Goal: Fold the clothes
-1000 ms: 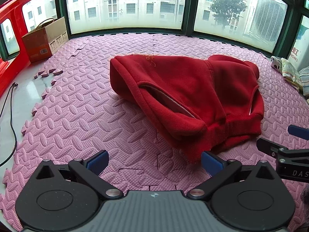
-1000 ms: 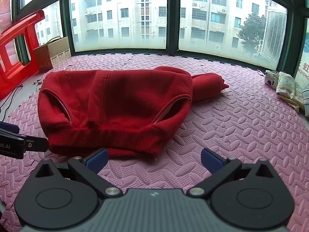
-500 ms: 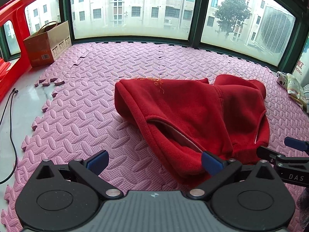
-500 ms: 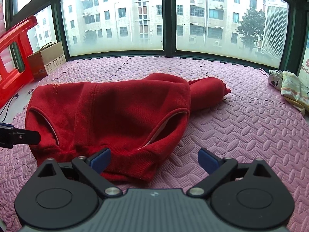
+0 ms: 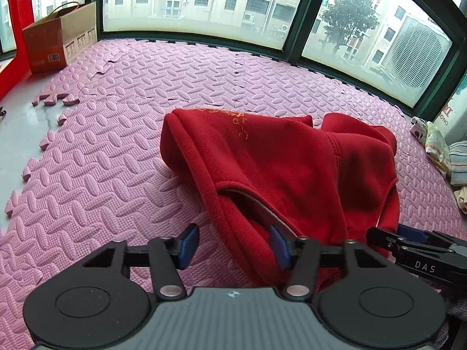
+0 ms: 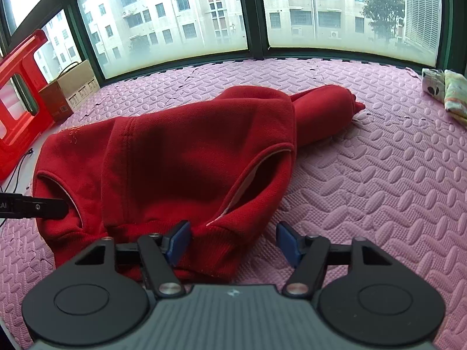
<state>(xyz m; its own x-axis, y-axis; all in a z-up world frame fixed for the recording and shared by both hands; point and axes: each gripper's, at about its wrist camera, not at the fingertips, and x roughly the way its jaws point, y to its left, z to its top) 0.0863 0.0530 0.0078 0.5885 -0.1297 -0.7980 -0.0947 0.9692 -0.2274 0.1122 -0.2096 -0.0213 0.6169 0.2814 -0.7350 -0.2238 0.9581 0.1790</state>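
A red fleece garment [image 5: 277, 169] lies rumpled on the pink foam mat [image 5: 122, 157], its ribbed hem toward both cameras and one sleeve [image 6: 324, 113] stretched out toward the window side. Gold embroidery [image 5: 233, 119] shows near its far edge.

The left gripper [image 5: 233, 245] sits low at the garment's near left corner with its blue-padded fingers [image 5: 188, 245] spread apart; the hem edge passes between them, and the right-hand pad lies against the cloth by the armhole opening. Whether that pad is inside the opening or just on top of it is hard to tell from this angle.

The right gripper [image 6: 235, 243] is at the near right corner, fingers likewise wide, the left pad [image 6: 178, 240] touching the hem and the right pad over bare mat. Neither pair is closed on the fabric.

In the right wrist view, the left gripper's tip reaches into the far armhole. A cardboard box [image 5: 59, 38] stands by the window beside a red plastic frame [image 6: 20, 105], and folded light-coloured clothes [image 5: 443, 151] lie at the mat's right edge
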